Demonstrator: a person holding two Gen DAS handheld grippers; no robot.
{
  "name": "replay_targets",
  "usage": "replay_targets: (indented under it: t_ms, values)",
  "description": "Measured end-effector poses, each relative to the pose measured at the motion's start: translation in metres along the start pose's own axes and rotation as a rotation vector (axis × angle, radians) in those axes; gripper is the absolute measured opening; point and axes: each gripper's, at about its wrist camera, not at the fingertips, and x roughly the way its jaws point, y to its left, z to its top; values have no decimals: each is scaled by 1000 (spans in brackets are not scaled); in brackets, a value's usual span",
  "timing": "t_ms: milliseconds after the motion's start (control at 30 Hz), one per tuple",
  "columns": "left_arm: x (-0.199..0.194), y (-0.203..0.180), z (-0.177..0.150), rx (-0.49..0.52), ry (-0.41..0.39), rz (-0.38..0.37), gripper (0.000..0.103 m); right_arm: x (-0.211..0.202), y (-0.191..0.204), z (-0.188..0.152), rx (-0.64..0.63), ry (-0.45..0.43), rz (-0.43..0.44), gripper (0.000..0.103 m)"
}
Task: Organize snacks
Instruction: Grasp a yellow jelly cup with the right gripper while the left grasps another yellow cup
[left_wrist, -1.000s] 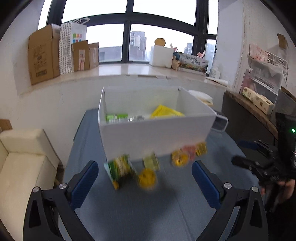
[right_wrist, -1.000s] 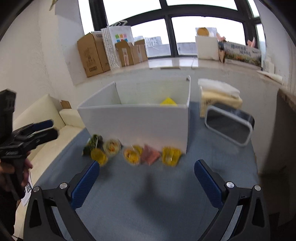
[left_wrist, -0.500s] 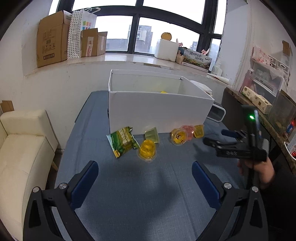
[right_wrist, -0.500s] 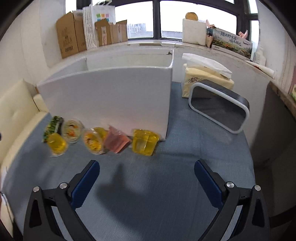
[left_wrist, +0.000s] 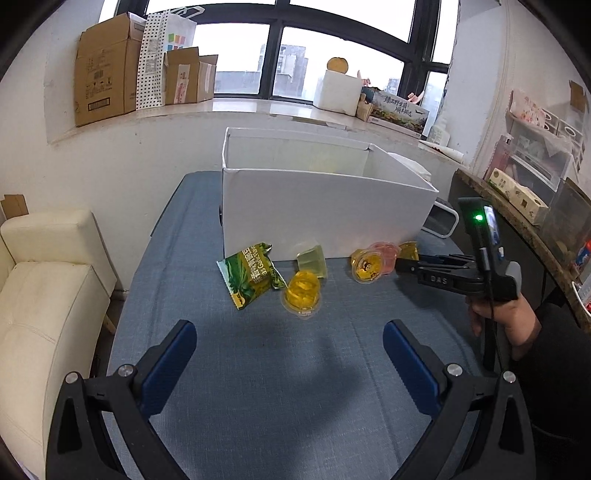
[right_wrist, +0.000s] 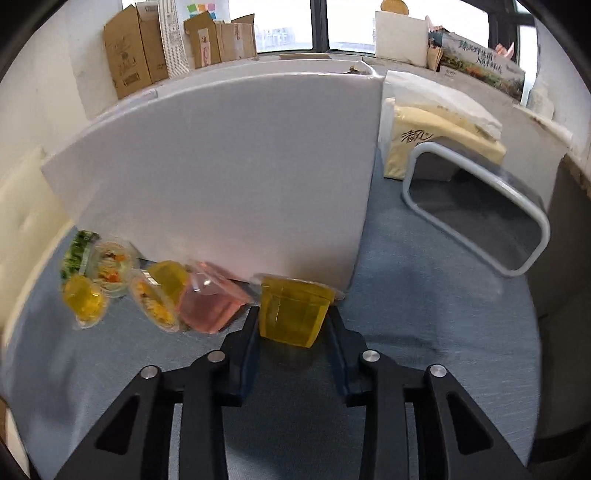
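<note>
Six snacks lie in a loose row on the blue-covered bench (left_wrist: 229, 373), all at the foot of the one white box (left_wrist: 325, 218)'s near wall: one green packet (left_wrist: 251, 275) and five jelly cups. Counting the cups from the packet's side, they are one pale green cup (left_wrist: 313, 260) against the wall, one round yellow cup (left_wrist: 302, 291) set a little forward of it, one orange-lidded cup (left_wrist: 365, 265) lying on its side, one pink cup (right_wrist: 210, 302) and one square yellow cup (right_wrist: 293, 312) nearest the box's corner. The right tool (right_wrist: 293, 325) has just been closing, and its two fingers now sit against either side of the square yellow cup, apparently gripping it, though motion blur softens the contact. The left tool (left_wrist: 288, 345) hangs released over bare cloth, nothing between its blue pads. One grey-rimmed container (right_wrist: 476, 214) lies beside the box.
</note>
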Motion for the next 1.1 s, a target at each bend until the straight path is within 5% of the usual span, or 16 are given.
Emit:
replay_targets:
  t_ms: [233,533,667,867,967,1100]
  values:
    - [18,-2,5,20,10,35,103,-24,-4,-18,10,-29,8,36]
    - [69,-11,10,1,75,-54,103,-85,-10,-57,73,-97,65,36]
    - [97,-15,13,3,99,-7,100,-106,-5,-65,90,-136,73,36]
    - [122,-19,15,-3,127,5,82,-124,-12,-80,120,-163,70,36]
    - [128,-20,18,-5,130,24,48,-127,-13,-86,135,-161,76,36]
    - [122,-27,17,22,121,3,38,-127,-10,-90,136,-158,79,36]
